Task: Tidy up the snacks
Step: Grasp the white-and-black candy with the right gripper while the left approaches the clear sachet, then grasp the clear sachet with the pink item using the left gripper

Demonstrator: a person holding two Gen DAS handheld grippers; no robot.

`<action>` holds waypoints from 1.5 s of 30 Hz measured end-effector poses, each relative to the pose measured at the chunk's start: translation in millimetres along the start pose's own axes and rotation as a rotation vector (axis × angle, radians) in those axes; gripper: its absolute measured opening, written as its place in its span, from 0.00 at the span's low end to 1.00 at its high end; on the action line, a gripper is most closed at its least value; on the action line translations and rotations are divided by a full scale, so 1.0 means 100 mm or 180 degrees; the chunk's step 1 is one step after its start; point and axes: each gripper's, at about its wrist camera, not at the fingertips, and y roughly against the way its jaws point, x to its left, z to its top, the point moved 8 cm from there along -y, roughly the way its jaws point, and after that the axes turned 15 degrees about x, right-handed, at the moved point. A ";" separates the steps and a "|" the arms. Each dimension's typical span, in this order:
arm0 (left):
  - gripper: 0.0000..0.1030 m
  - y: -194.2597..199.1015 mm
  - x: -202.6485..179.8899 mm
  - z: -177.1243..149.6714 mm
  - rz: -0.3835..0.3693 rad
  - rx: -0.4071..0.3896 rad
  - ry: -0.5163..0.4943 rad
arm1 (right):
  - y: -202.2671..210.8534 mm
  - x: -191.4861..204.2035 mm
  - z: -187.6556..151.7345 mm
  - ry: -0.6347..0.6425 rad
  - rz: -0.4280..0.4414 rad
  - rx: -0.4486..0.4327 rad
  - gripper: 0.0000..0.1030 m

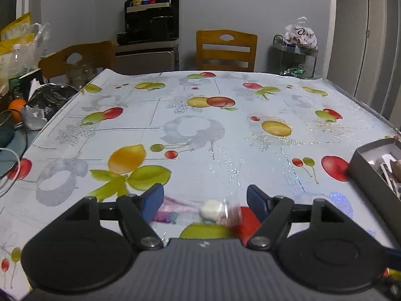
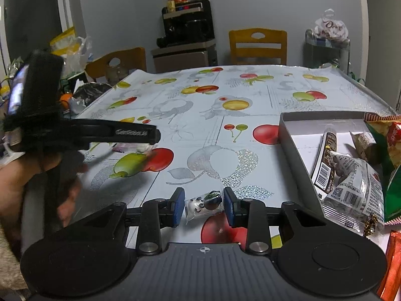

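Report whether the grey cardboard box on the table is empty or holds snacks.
Holds snacks. The grey cardboard box has several wrapped snack packets lying inside, though part of its white floor is bare.

Both wrist views face low across one fruit-print table point(image 1: 200, 130).

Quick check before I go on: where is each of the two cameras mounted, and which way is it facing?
Left wrist: on the left gripper, looking along its open fingers across the fruit-print table; a clear-wrapped candy lies between them, grey box at right.
Right wrist: on the right gripper, facing the same way; its fingers flank a panda-print snack; the left gripper and the hand carrying it show at left.
Shared: the table, the grey box, the yellow chair, the black appliance.
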 end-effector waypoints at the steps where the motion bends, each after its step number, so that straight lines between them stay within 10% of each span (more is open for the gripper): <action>1: 0.70 -0.03 -0.01 0.02 0.0026 0.0031 0.0032 | 0.00 0.00 -0.01 0.0000 0.0005 -0.0003 0.33; 12: 0.70 -0.21 0.02 0.14 0.0432 0.0070 -0.0012 | 0.02 -0.04 -0.07 -0.0009 0.0055 0.0011 0.33; 27: 0.71 0.08 0.55 -0.31 -0.0147 0.0129 0.0127 | -0.07 0.09 -0.09 0.0156 0.0057 0.0061 0.36; 31: 0.71 0.11 0.34 -0.17 -0.0267 -0.0042 -0.0356 | -0.07 0.14 -0.09 0.0240 0.0001 0.0069 0.38; 38: 0.72 -0.04 -0.01 -0.08 -0.0385 -0.0082 -0.1212 | 0.06 0.16 -0.15 0.0351 -0.0129 -0.0021 0.73; 45: 0.73 -0.11 -0.02 -0.15 -0.0835 0.0148 -0.1070 | 0.01 0.16 -0.21 0.0325 -0.0081 0.0097 0.73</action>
